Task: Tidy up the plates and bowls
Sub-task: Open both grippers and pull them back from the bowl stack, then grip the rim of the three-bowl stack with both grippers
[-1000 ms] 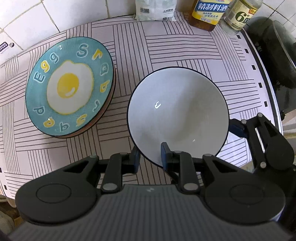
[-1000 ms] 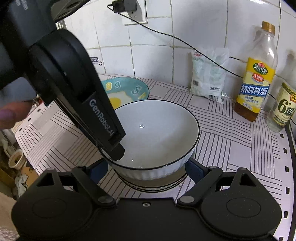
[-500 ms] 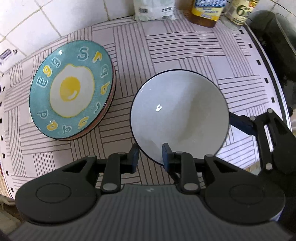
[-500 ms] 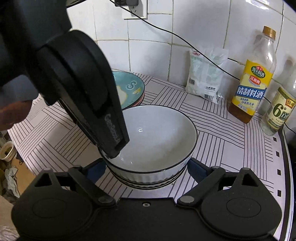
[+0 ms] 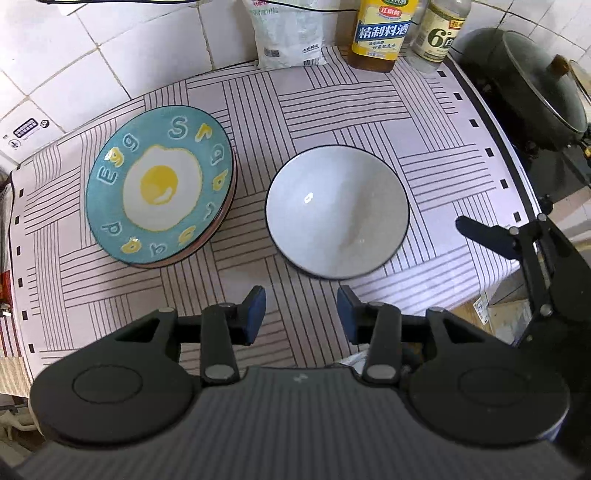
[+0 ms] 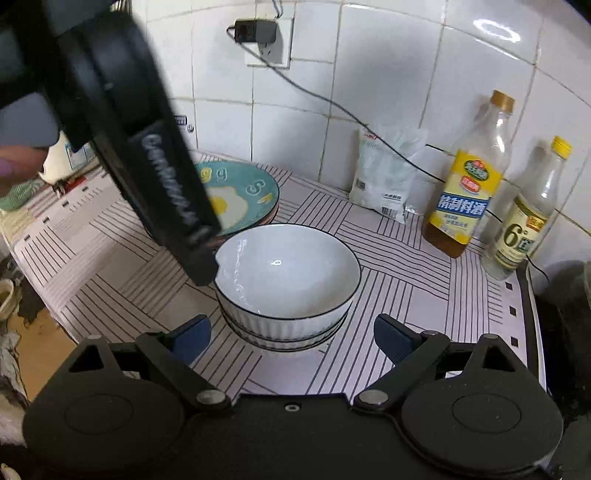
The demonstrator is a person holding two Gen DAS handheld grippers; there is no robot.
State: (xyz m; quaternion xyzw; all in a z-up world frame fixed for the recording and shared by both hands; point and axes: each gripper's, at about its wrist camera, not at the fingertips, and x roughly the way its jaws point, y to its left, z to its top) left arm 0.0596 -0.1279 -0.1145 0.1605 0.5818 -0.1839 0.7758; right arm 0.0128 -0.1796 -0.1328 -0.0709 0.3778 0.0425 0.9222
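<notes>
A white bowl with a dark rim (image 5: 337,210) sits nested on another ribbed bowl on the striped cloth; it also shows in the right wrist view (image 6: 287,280). A teal egg plate (image 5: 159,182) lies on top of a pink plate to its left, also seen in the right wrist view (image 6: 240,199). My left gripper (image 5: 301,314) is open and empty, above and in front of the bowl's near rim. My right gripper (image 6: 291,338) is open, its fingers wide on either side of the bowl stack, not touching it.
A salt bag (image 5: 286,33), a yellow-labelled cooking wine bottle (image 5: 384,33) and a vinegar bottle (image 5: 437,35) stand along the tiled back wall. A dark lidded wok (image 5: 532,88) sits at the right. The counter's front edge is near the grippers.
My left gripper has opened, let go of the bowl's rim and pulled up and back. The bowl now rests in the stack. My right gripper has drawn back a little.
</notes>
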